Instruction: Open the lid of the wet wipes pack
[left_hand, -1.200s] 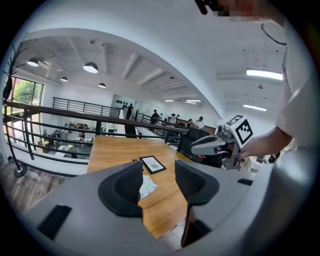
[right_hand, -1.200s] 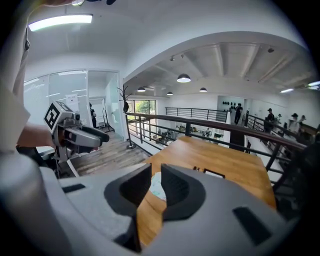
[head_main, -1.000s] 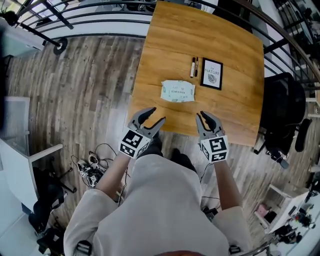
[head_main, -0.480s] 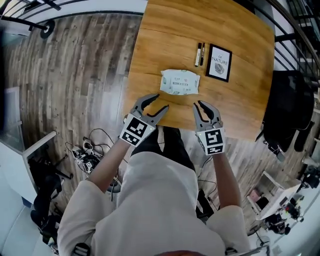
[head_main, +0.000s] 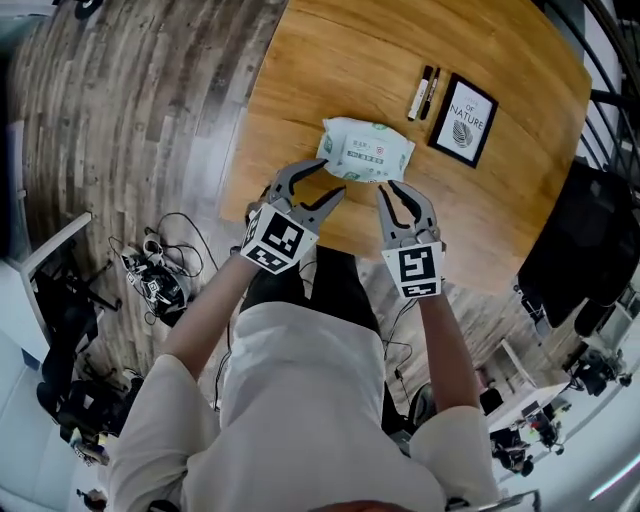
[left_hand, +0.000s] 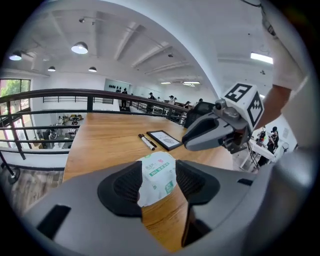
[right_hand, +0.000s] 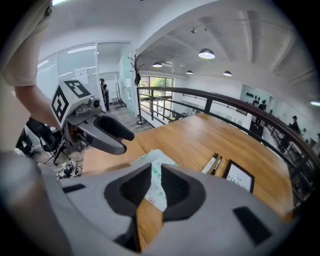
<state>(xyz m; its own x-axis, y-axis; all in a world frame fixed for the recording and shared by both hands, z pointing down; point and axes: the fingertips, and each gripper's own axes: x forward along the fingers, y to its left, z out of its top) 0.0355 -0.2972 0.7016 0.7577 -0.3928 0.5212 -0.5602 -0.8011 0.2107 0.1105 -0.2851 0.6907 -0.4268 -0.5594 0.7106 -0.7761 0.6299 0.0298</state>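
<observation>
The wet wipes pack (head_main: 365, 150), white with green print, lies flat on the wooden table (head_main: 330, 60) near its front edge, lid closed. My left gripper (head_main: 328, 182) hangs open just short of the pack's near left corner, not touching it. My right gripper (head_main: 403, 195) is open too, just in front of the pack's near right side. In the left gripper view the pack (left_hand: 157, 175) shows in the gap between the pads, with the right gripper (left_hand: 215, 131) beside it. The right gripper view has the pack (right_hand: 159, 186) between its pads and the left gripper (right_hand: 100, 131) at left.
Two markers (head_main: 424, 92) and a black-framed card (head_main: 465, 120) lie behind the pack at the right. A black chair (head_main: 590, 250) stands right of the table. Cables (head_main: 150, 285) lie on the wood floor at left. A railing (left_hand: 60, 95) runs behind the table.
Both grippers have come down and forward from the table's front edge to just short of the pack. Their jaws have stayed open.
</observation>
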